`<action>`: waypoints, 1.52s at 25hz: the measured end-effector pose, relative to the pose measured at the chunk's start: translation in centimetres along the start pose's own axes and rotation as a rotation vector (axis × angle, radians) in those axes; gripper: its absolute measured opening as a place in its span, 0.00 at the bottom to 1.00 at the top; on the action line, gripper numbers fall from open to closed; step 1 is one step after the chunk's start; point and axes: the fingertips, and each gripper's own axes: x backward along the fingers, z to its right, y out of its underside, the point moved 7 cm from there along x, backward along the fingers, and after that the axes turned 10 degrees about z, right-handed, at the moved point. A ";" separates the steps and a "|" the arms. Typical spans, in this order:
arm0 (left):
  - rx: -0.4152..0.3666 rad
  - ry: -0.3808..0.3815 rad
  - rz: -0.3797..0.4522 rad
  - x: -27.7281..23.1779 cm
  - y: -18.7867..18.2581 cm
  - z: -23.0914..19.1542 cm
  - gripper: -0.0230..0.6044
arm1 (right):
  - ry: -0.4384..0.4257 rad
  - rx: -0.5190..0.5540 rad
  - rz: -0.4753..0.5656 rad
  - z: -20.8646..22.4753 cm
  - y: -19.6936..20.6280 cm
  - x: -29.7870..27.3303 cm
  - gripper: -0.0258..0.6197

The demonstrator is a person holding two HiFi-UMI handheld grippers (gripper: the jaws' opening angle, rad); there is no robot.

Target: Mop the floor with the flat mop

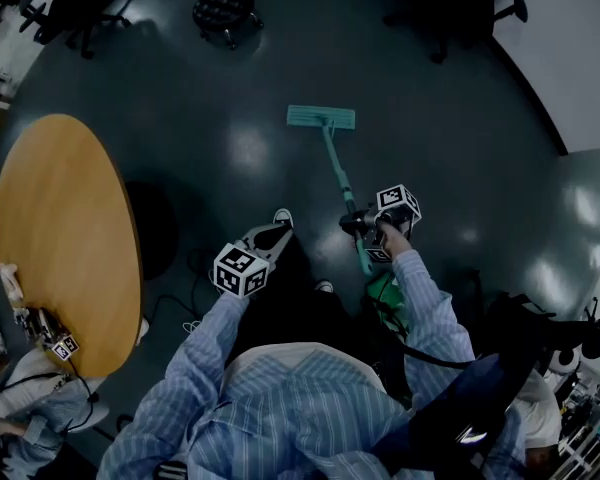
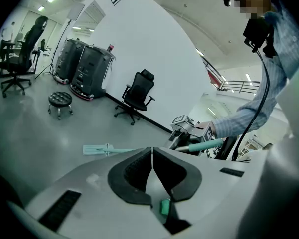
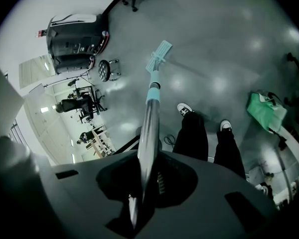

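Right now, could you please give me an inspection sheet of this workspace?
Surface: floor dark and glossy, with light reflections.
Job's things: flat mop, head lying flat on the floor ahead of the person's shoes.
Clutter: green bag on the floor by the person's feet.
Grippers: left gripper jaws together, nothing between them; right gripper shut on the mop handle.
Cables: cable loop on the floor near one shoe.
Surroundings: round wooden table, wheeled stool, office chair.
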 end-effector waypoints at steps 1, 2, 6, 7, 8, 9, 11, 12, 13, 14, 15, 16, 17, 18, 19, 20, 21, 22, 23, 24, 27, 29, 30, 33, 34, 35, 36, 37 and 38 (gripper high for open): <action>-0.004 0.002 0.003 0.3 0.3 0.7 0.05 | -0.003 -0.004 -0.003 0.9 1.0 0.2 0.15; -0.008 0.002 0.006 0.7 0.5 1.4 0.05 | -0.005 -0.007 -0.005 1.7 2.0 0.5 0.15; -0.036 -0.015 0.022 2.0 1.6 3.9 0.05 | -0.002 -0.013 -0.015 5.2 5.9 1.8 0.15; -0.042 -0.018 0.027 2.4 2.0 4.7 0.05 | -0.001 -0.010 -0.018 6.2 7.0 2.2 0.15; -0.046 -0.021 0.032 2.9 2.5 5.5 0.05 | -0.002 -0.008 -0.020 7.3 8.2 2.7 0.15; -0.049 -0.025 0.037 3.5 3.0 6.2 0.05 | -0.003 -0.008 -0.023 8.3 9.5 3.1 0.15; -0.050 -0.036 0.049 4.4 4.1 7.6 0.05 | -0.002 -0.009 -0.029 10.4 12.1 3.9 0.15; -0.049 -0.042 0.060 4.7 4.5 8.3 0.05 | -0.001 -0.009 -0.030 11.4 13.2 4.3 0.15; -0.047 -0.047 0.073 5.0 4.9 9.0 0.05 | 0.002 -0.007 -0.033 12.5 14.3 4.7 0.15; -0.044 -0.051 0.085 5.4 5.3 9.8 0.05 | 0.004 -0.005 -0.037 13.5 15.3 5.0 0.15; -0.042 -0.054 0.096 5.8 5.8 10.6 0.05 | 0.007 0.000 -0.043 14.6 16.3 5.4 0.15; -0.042 -0.056 0.104 6.2 6.2 11.4 0.05 | 0.011 0.006 -0.049 15.7 17.2 5.8 0.15; -0.043 -0.057 0.110 6.6 6.7 12.2 0.05 | 0.017 0.012 -0.055 16.7 18.2 6.3 0.15; -0.044 -0.056 0.117 7.0 7.2 13.0 0.05 | 0.025 0.019 -0.060 17.7 19.1 6.8 0.15; -0.045 -0.054 0.125 7.5 7.7 13.7 0.05 | 0.033 0.026 -0.065 18.7 19.9 7.3 0.15; -0.047 -0.054 0.132 8.0 8.2 14.4 0.05 | 0.040 0.034 -0.070 19.6 20.7 7.8 0.15; -0.056 -0.054 0.135 8.6 8.6 15.0 0.05 | 0.046 0.040 -0.076 20.4 21.5 8.2 0.15; -0.070 -0.054 0.134 9.0 9.1 15.6 0.05 | 0.051 0.045 -0.082 21.2 22.2 8.5 0.15; -0.089 -0.054 0.130 9.4 9.4 16.3 0.05 | 0.056 0.049 -0.088 21.9 22.9 8.9 0.15; -0.106 -0.052 0.128 9.6 9.7 16.9 0.05 | 0.061 0.051 -0.093 22.6 23.5 9.3 0.15; -0.123 -0.044 0.138 10.2 10.3 18.3 0.05 | 0.071 0.056 -0.106 24.4 25.1 10.2 0.15; -0.112 -0.045 0.151 10.6 10.8 19.0 0.05 | 0.076 0.063 -0.115 25.5 26.0 10.7 0.15; -0.105 -0.048 0.157 10.8 11.0 19.2 0.05 | 0.079 0.068 -0.119 25.9 26.5 10.9 0.15; -0.090 -0.056 0.168 11.3 11.9 19.9 0.05 | 0.090 0.076 -0.125 27.4 27.6 11.7 0.15; -0.087 -0.058 0.171 11.4 12.3 20.1 0.05 | 0.094 0.079 -0.127 27.9 27.9 11.9 0.15; -0.085 -0.059 0.173 11.6 12.5 20.3 0.05 | 0.096 0.082 -0.129 28.3 28.1 12.1 0.15; -0.083 -0.060 0.175 11.6 12.7 20.5 0.05 | 0.098 0.085 -0.132 28.6 28.4 12.2 0.15; -0.084 -0.061 0.176 11.6 12.8 20.6 0.05 | 0.099 0.088 -0.135 28.9 28.6 12.4 0.15; -0.086 -0.060 0.175 11.6 12.9 20.8 0.05 | 0.100 0.090 -0.139 29.2 28.8 12.7 0.15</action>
